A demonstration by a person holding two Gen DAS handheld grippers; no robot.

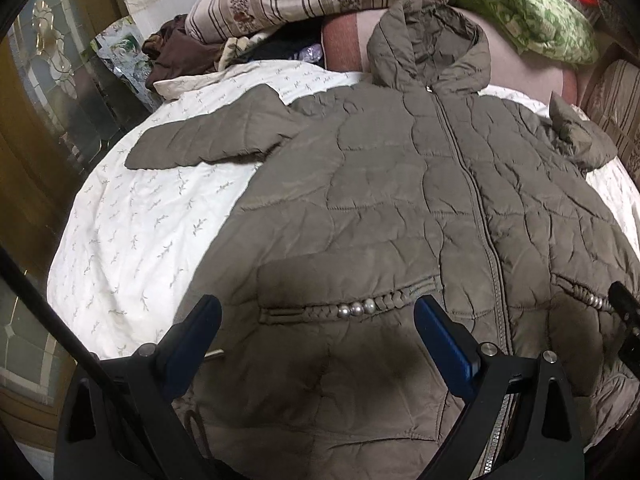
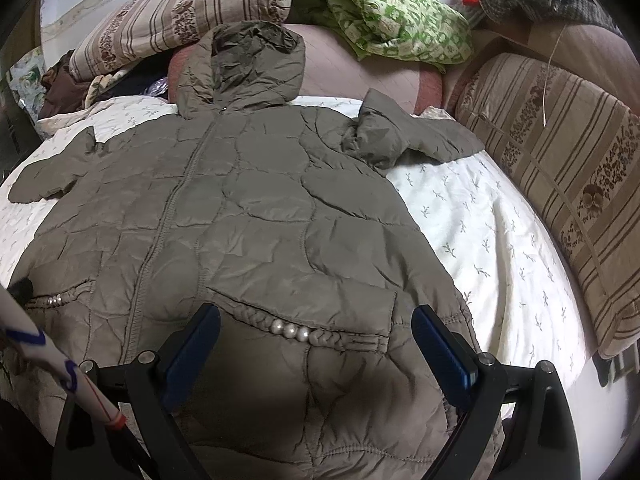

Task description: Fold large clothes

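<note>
An olive quilted hooded jacket (image 1: 400, 184) lies front up and zipped on a white bed sheet (image 1: 132, 232), hood toward the pillows. It also fills the right wrist view (image 2: 248, 208). Its left sleeve (image 1: 208, 136) lies spread out; its right sleeve (image 2: 404, 132) is bunched. My left gripper (image 1: 318, 312) is open above the left pocket with pearl beads (image 1: 358, 308). My right gripper (image 2: 316, 320) is open above the right pocket's pearls (image 2: 290, 330). Neither holds anything.
Striped pillows (image 2: 180, 12) and a green patterned cloth (image 2: 384, 20) lie at the head of the bed. A striped cushion (image 2: 560, 184) lines the right side. Dark clothes (image 1: 172, 52) are piled at the back left. A wooden glass door (image 1: 36, 128) stands at the left.
</note>
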